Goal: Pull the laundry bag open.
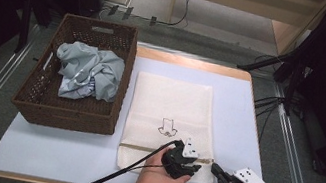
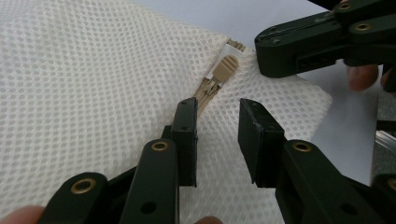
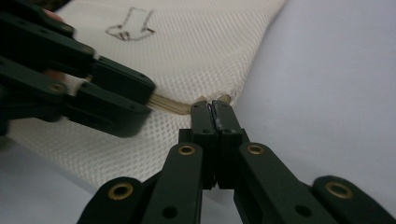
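Observation:
A white mesh bag (image 1: 170, 98) with a small outline drawing lies flat on the pale blue table (image 1: 54, 148). Its tan zipper runs along the near edge, and the zipper pull (image 2: 225, 67) rests close to the right end. My left gripper (image 2: 217, 112) is open, its jaws straddling the zipper line just short of the pull. In the high view the left gripper (image 1: 193, 164) sits over the bag's near right corner. My right gripper (image 3: 214, 108) is shut, pinching the bag's zipper end at that corner. Seen from above, the right gripper (image 1: 215, 168) comes in from the right.
A brown wicker basket (image 1: 65, 117) stands on the table's left side and holds a crumpled grey-blue garment (image 1: 88, 71). Bare table lies right of the bag and along the near left. Cables trail off the table's right edge and front.

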The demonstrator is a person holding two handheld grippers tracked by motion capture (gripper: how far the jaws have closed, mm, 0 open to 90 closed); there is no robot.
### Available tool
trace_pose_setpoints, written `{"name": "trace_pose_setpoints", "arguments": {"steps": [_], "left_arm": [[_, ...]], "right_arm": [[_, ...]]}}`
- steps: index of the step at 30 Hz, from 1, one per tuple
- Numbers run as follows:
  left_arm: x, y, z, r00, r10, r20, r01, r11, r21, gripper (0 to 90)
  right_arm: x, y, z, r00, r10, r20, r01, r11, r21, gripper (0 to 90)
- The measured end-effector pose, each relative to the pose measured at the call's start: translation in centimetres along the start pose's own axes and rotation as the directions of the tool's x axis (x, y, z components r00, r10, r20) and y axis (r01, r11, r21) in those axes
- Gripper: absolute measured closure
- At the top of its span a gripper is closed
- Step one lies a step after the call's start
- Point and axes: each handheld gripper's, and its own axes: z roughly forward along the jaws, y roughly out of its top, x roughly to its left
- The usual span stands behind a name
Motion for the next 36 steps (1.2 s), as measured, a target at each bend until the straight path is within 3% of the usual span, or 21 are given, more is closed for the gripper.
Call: {"name": "trace_pose_setpoints", "arguments": {"steps": [2,6,13,22,30,33,36], "left_arm": [[0.0,0.0,0.2,1.0,0.002,-0.004,-0.002,1.0,0.0,69.1],[0.4,0.1,0.5,0.9999,-0.012,0.005,0.012,0.9999,0.009,70.0],[0.7,0.3,0.7,0.9983,-0.041,0.042,0.041,0.9991,-0.007,73.4],[0.9,0.8,0.6,0.9976,-0.055,0.042,0.056,0.9981,-0.023,73.6],[1.6,0.8,0.9,0.9857,-0.138,0.097,0.138,0.9904,0.013,84.2],[1.7,0.7,0.9,0.9845,-0.143,0.102,0.141,0.9896,0.027,85.6],[2.0,0.6,0.8,0.9777,-0.168,0.126,0.167,0.9857,0.024,87.4]], "right_arm": [[0.6,0.1,-0.3,0.9991,-0.036,-0.023,0.035,0.9987,-0.037,90.0],[1.2,0.3,-0.4,0.9974,-0.062,-0.038,0.059,0.9967,-0.056,90.0],[1.2,0.2,-0.3,0.9964,-0.07,-0.048,0.068,0.9964,-0.051,90.0],[1.4,0.2,-0.3,0.9954,-0.079,-0.055,0.077,0.996,-0.046,90.0],[1.4,0.2,-0.3,0.9953,-0.084,-0.049,0.082,0.9958,-0.042,90.0],[1.4,0.1,-0.3,0.995,-0.087,-0.05,0.085,0.9956,-0.04,90.0],[1.3,0.1,-0.2,0.9955,-0.079,-0.052,0.077,0.9963,-0.039,90.0]]}}
